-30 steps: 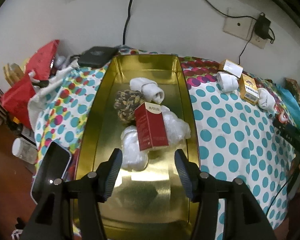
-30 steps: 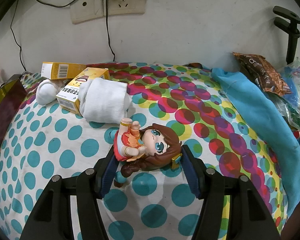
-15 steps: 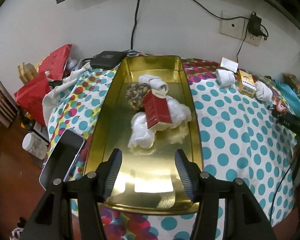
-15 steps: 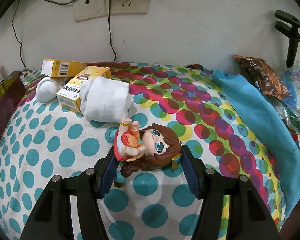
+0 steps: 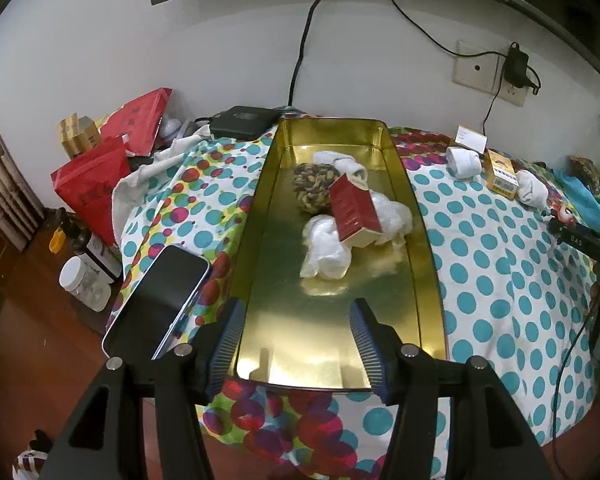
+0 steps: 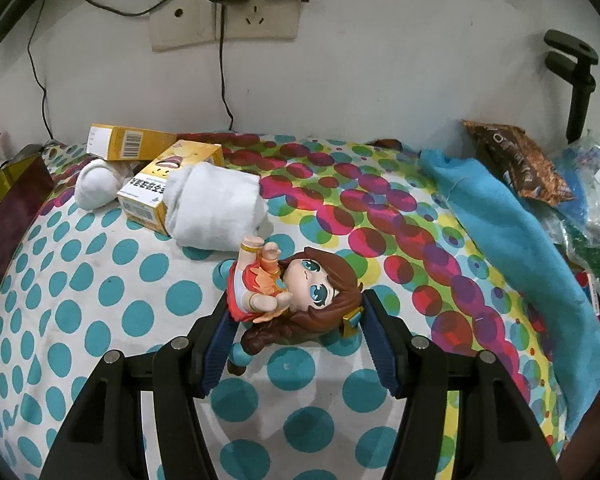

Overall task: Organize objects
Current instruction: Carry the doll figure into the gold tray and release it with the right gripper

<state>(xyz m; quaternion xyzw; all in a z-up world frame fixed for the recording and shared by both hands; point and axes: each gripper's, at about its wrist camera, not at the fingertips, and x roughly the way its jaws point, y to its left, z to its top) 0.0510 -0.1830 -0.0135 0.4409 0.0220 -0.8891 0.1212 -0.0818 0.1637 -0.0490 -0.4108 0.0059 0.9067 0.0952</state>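
A gold tin tray [image 5: 260, 216] lies on the polka-dot cloth and holds a red box [image 5: 354, 216], white rolled socks [image 5: 326, 248] and a braided rope ball [image 5: 314, 184]. My left gripper [image 5: 298, 340] is open and empty above the tray's near end. My right gripper [image 6: 296, 332] is shut on a doll figure [image 6: 296, 292] with brown hair and a red dress, held just over the cloth. White socks [image 6: 214, 210] and yellow boxes [image 6: 160, 184] lie behind the doll.
A phone [image 5: 160, 300] lies left of the tray at the table edge. Jars [image 5: 84, 284] and red bags [image 5: 100, 184] stand on the left. A blue cloth [image 6: 520, 232], snack bags [image 6: 516, 160] and a wall socket [image 6: 224, 20] are near the right gripper.
My left gripper has pulled back and up from the tray, so more of the tray and table show. The right gripper keeps its hold on the doll and rose slightly.
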